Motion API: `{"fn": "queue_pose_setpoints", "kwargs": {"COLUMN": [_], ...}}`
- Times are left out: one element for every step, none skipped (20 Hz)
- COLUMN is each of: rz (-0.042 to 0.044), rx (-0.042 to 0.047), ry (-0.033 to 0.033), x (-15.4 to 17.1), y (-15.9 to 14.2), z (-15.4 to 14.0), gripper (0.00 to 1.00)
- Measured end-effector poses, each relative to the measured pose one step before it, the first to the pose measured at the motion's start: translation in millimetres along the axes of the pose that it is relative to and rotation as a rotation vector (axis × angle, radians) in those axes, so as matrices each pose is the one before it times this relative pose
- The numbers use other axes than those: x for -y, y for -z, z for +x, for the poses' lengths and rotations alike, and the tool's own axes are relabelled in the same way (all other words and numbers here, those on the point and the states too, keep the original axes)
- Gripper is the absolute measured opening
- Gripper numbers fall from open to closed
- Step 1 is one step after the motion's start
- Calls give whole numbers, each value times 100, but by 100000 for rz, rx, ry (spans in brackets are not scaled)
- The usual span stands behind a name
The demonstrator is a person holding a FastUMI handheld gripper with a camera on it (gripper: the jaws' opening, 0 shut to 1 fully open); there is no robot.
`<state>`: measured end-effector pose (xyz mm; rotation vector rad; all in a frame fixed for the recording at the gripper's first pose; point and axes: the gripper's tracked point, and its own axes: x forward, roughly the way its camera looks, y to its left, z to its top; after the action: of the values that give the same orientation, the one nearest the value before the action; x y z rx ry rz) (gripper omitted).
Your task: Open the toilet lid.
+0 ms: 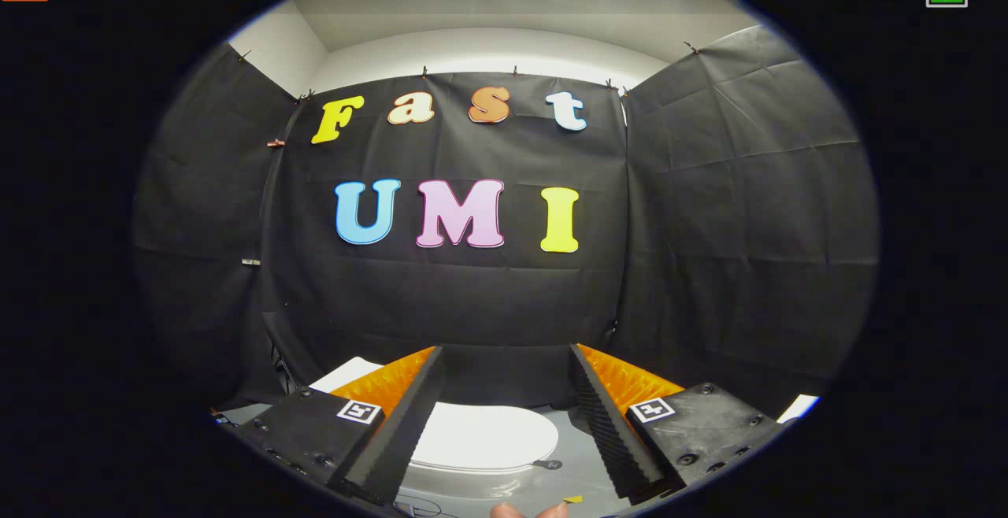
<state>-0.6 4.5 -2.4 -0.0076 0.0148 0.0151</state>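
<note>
While the tongs (pixel 504 416) stand wide apart and empty, the toilet lid (pixel 484 435) lies closed, flat, low between the fingers and just beyond them. Likely rigid, smooth plastic, light but slippery and hinged at the rear. Best hold: hook under the front rim, lift gently.

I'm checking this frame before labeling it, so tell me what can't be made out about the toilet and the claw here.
- Toilet lid: down and flat; its near side edges are covered by the claw's fingers in the gripper view, so no lifting lip can be seen.
- Lid hinge: hidden by the far rim's low angle.
- Claw: open, holding nothing; how high it sits above the lid cannot be judged.
- Small yellow bit on the floor: too small to identify.
</note>
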Motion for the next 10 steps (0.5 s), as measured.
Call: {"fn": "queue_pose_setpoints", "kwargs": {"rz": [184, 218, 160, 60, -101, -192, -126, 26, 274, 276], "rx": [-195, -115, -70, 168, 88, -191, -172, -64, -15, 159], "ry": [83, -46, -65, -106, -234, -153, -17, -109, -287, -379], "x": [128, -86, -36, -66, -5, -122, 37, -4, -31, -73], "y": [129, -72, 20, 30, -110, 101, 87, 138, 98, -33], "z": [63, -177, 30, 47, -2, 98, 24, 109, 152, 27], "gripper": [99, 99, 99, 99, 99, 99, 99, 99, 99, 99]}}
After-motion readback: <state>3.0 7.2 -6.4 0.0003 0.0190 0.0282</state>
